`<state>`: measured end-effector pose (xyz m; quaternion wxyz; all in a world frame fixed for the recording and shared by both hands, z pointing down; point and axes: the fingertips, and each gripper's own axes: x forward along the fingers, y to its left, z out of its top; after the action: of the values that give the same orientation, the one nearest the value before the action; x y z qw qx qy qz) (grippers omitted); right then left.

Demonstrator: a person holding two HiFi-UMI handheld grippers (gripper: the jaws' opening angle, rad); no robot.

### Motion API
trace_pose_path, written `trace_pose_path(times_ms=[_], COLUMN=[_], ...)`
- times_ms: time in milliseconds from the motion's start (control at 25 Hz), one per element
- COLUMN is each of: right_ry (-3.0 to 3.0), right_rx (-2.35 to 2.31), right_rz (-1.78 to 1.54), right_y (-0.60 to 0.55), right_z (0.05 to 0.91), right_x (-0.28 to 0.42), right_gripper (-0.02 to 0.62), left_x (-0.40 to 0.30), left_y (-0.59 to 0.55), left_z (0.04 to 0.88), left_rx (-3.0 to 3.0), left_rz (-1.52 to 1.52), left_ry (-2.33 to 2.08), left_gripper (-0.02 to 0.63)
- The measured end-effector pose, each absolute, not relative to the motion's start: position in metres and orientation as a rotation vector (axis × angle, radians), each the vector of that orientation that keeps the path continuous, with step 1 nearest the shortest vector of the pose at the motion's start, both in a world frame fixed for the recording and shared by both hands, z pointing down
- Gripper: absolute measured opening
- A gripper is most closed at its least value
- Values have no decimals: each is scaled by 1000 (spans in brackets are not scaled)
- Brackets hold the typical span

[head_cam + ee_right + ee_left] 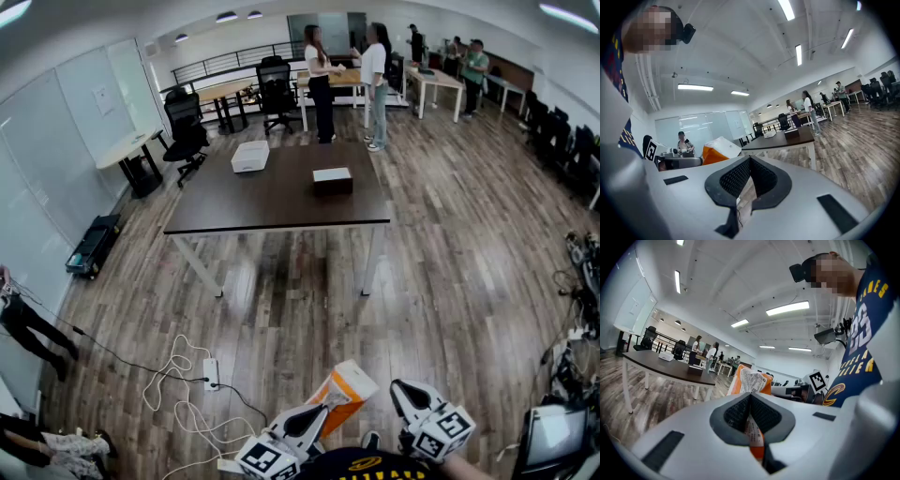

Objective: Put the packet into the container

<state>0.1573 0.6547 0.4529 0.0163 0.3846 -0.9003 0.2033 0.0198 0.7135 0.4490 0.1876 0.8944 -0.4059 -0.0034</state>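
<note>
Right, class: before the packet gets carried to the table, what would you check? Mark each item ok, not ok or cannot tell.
1. Packet held: ok; the left hand-held gripper is shut on the orange packet.
2. Right hand-held gripper free: ok; shut, nothing between its jaws.
3. Container within reach: not ok; the white box and dark box sit on the table, far ahead.
4. Which box is the container, and whether it is open: cannot tell.
5. Path: ok; the cables lie left of the way.
</note>
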Motion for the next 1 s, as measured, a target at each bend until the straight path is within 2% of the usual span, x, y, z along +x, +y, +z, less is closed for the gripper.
trace_pose_path(times_ms=[440,1000], right_ry=[-2789,-2820], right_rx=[1200,1244], right_rz=[627,765], right_y=[654,646], right_z=[454,464], right_x=[173,258], right_gripper=[9,11], left_x=[30,98], left_y=[710,694], left_z=[450,443], left_rx=[2503,2493], left_rz=[-16,-64], left_ry=[-1151,-1231], left_gripper=[0,0])
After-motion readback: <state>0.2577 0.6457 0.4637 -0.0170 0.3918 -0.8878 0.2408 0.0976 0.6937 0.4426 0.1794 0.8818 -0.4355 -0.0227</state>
